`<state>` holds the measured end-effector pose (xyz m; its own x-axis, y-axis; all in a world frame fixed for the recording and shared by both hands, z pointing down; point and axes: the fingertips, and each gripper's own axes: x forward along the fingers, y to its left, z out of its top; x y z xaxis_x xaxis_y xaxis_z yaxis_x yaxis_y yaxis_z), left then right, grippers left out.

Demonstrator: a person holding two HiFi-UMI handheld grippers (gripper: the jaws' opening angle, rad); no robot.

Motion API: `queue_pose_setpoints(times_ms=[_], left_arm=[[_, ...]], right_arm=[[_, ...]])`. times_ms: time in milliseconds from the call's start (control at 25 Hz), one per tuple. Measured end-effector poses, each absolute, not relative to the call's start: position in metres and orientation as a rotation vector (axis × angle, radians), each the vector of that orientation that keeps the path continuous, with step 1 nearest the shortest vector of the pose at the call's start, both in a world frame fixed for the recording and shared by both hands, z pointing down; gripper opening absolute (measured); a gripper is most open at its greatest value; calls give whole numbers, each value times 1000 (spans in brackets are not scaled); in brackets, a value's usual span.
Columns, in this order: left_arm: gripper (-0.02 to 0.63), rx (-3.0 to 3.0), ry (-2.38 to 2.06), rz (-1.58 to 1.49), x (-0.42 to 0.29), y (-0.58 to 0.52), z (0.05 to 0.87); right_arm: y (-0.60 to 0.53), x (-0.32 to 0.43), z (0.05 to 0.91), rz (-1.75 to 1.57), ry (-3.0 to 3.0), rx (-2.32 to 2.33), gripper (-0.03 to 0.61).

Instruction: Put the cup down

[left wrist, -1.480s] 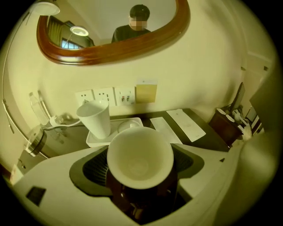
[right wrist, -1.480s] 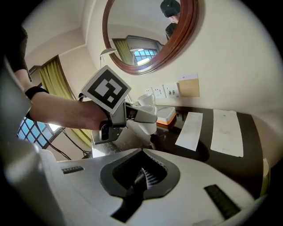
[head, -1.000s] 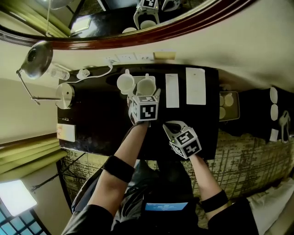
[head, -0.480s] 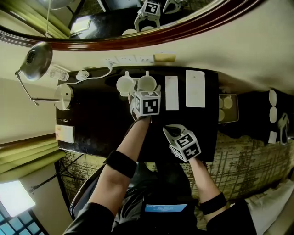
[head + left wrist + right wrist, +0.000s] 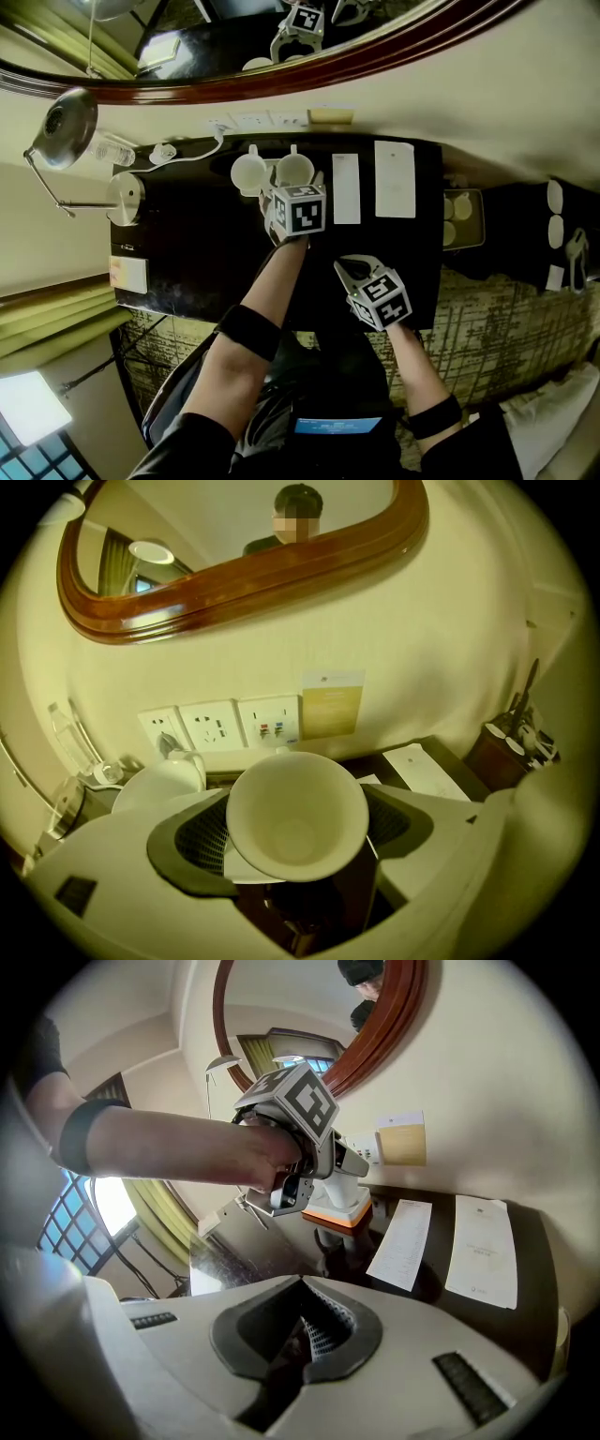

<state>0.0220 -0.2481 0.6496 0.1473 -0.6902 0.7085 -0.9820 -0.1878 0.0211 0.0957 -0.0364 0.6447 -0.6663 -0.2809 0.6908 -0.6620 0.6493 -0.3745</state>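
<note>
Cup: The white cup (image 5: 298, 803) is between the jaws of the left gripper (image 5: 295, 829). It is at the back edge of the dark surface (image 5: 202, 248), below the wall sockets (image 5: 220, 726).
Cup attitude: Its mouth is turned up and toward the gripper's camera, so I judge it a little tilted. I cannot tell whether its foot touches the surface. A white flat piece (image 5: 242, 866) shows under it, but I cannot say what it is.
Left jaws: They stand wide apart, with one dark pad on each side of the cup's wall, pressing on it. The opening is wide only because the cup is wide.
Why this hold: A grip across the body keeps the mouth up and leaves the foot free for setting down.
Right jaws: The right gripper (image 5: 302, 1327) has its jaws closed together, with nothing between them. It hangs near the front edge of the surface, well apart from the cup, probably to keep out of the way.
Neighbours: A second cup (image 5: 249, 174) stands just beside, toward the left edge. A narrow paper sheet (image 5: 346, 187) lies just beside on the other side.
Step in hand: I judge this is the end of the lowering; the release is not yet done.
Risk: The place is narrow, so the opening jaws could push the second cup.
</note>
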Motion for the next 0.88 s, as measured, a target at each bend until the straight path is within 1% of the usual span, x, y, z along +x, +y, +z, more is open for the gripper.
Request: queue_pose_setpoints(times_ms=[200,320,440,640,880], left_arm=[[430,1945,-1590,787,23,-247,649],[465,1949,-1588,790,24,-247,646],[479,1956,-1592,811,24,-246,640],[479,2009,-1610,865,21,-241,621],[477,2153,-1549,907,18,-210,576]], right_arm=[[-37,95,640,851,-2270,726,9],[-37,93,640,847,-2275,727,8],[-40,92,641,828,-2286,734,8],[-42,91,643,808,-2299,750,8],[-45,83,625,810,-2309,784,8]])
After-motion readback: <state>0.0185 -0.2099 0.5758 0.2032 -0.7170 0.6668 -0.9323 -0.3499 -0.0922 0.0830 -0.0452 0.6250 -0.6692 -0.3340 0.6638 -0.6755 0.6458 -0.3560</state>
